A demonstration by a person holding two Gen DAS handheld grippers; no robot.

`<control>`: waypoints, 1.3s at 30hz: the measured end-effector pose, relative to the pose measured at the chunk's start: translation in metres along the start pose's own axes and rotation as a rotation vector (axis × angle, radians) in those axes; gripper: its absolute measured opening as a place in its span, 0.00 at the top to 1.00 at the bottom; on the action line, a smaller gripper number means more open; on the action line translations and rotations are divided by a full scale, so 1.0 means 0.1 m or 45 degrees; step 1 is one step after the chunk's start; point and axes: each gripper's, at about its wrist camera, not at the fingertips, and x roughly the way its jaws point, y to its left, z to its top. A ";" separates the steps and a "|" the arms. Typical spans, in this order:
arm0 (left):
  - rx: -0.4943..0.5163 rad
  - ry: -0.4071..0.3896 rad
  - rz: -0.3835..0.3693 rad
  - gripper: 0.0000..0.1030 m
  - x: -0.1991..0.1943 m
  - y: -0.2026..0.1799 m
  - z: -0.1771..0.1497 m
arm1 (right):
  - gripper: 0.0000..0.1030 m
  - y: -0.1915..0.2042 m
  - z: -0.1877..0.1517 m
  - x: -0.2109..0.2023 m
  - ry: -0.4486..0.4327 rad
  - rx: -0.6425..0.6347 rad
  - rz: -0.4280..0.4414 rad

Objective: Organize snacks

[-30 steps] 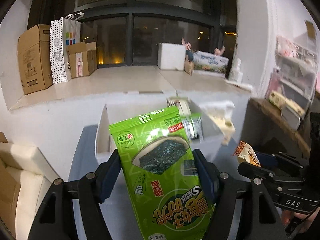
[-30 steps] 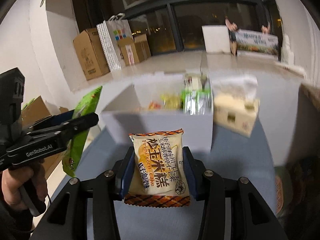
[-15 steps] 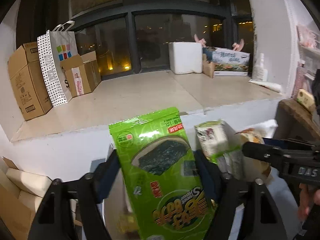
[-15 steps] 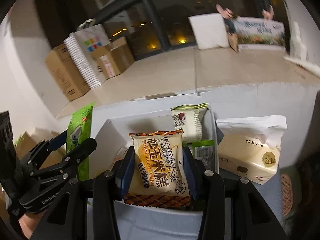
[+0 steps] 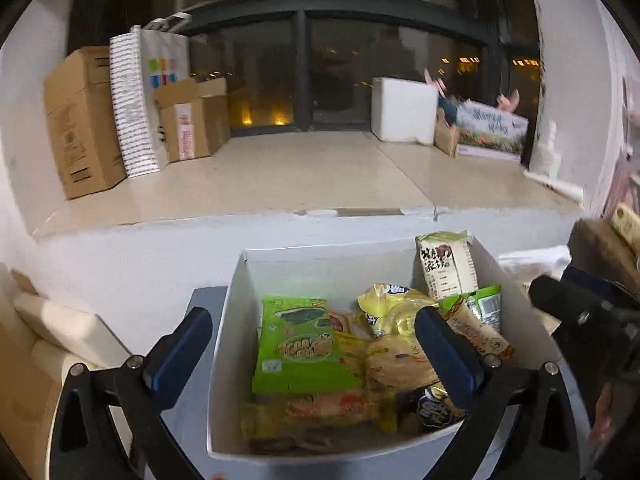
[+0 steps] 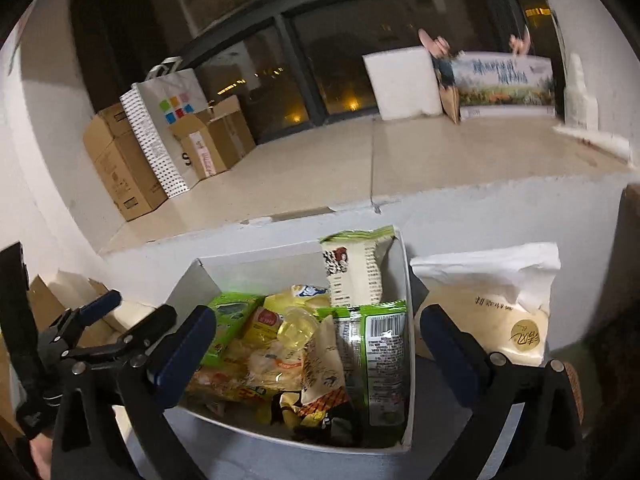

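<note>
- Green seaweed packet (image 5: 298, 350) lay flat in white box (image 5: 230, 344), left side, on other snacks.
- Corn cake packet (image 6: 322, 364) stood tilted among the heap, against a green pack (image 6: 380, 360).
- Left tongs (image 5: 312, 356) wide open over box, empty.
- Right tongs (image 6: 316, 354) wide open, empty.
- Tissue pack (image 6: 504, 308) just right of box.

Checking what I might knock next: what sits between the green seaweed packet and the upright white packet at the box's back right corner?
In the left wrist view, a yellow snack bag lies between the green seaweed packet and the upright white packet.
</note>
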 end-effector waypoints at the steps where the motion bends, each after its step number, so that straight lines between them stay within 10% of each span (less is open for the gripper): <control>1: -0.010 -0.013 0.010 0.00 -0.06 0.00 -0.02 | 0.00 0.06 -0.02 -0.05 -0.012 -0.043 -0.040; 14: 0.008 -0.203 -0.027 0.00 -1.44 0.02 -0.65 | 0.00 0.60 -0.52 -1.30 -0.245 -0.226 -0.132; 21: -0.099 -0.077 -0.104 0.00 -2.10 0.10 -1.15 | 0.00 0.57 -0.93 -1.75 0.002 -0.086 -0.024; 39: -0.063 -0.047 -0.156 0.00 -2.75 -0.03 -1.39 | 0.00 0.76 -1.51 -2.54 -0.063 -0.154 0.026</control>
